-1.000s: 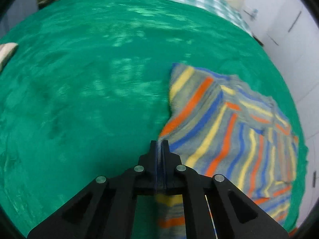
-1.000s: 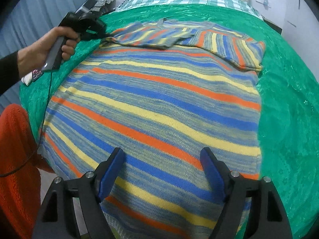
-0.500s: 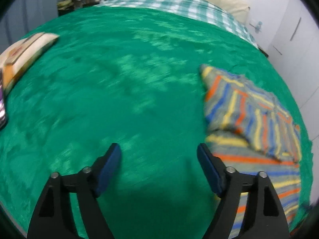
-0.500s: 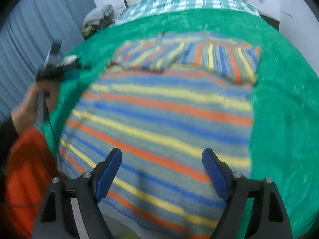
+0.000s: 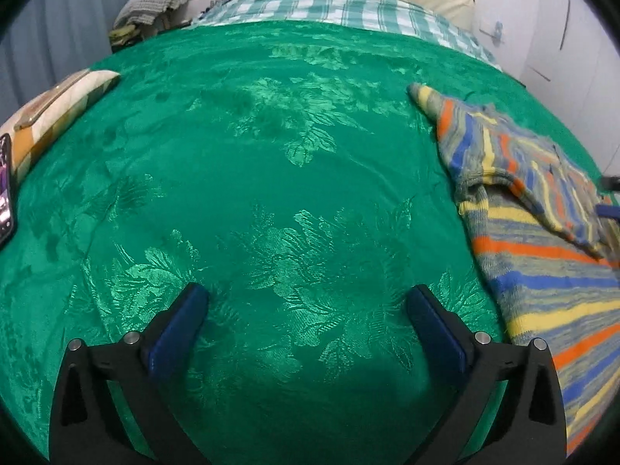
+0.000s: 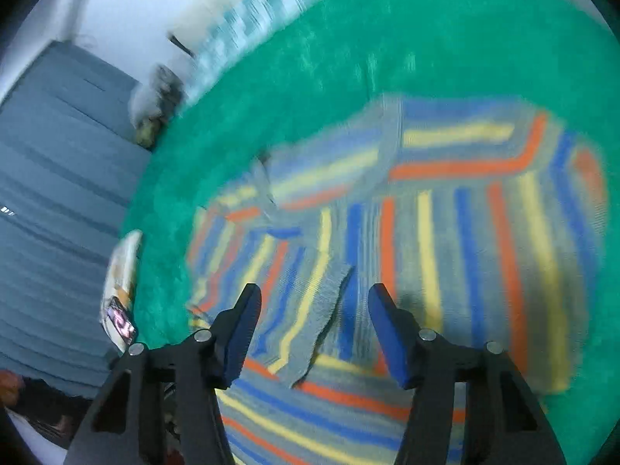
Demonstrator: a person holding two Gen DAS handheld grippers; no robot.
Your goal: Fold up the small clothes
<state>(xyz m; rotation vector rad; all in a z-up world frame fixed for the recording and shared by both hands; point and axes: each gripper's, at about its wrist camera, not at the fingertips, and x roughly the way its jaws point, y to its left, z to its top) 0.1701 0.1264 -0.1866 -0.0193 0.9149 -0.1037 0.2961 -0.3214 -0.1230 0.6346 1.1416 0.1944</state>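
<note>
While its jaws are closing, the right gripper (image 6: pixel 314 329) hangs over the striped sweater (image 6: pixel 426 240) with a loose grey-edged cuff (image 6: pixel 325 310) between the fingers, pads not yet pressing it. The step in hand looks like taking that sleeve end, so let both pads bite only the cuff layer, not the body beneath. Beyond the fingers lies the folded sleeve, then green bedspread (image 6: pixel 310 58). The left gripper (image 5: pixel 306 310) is opening over bare bedspread, nothing between its fingers, the sweater off to their right.
</note>
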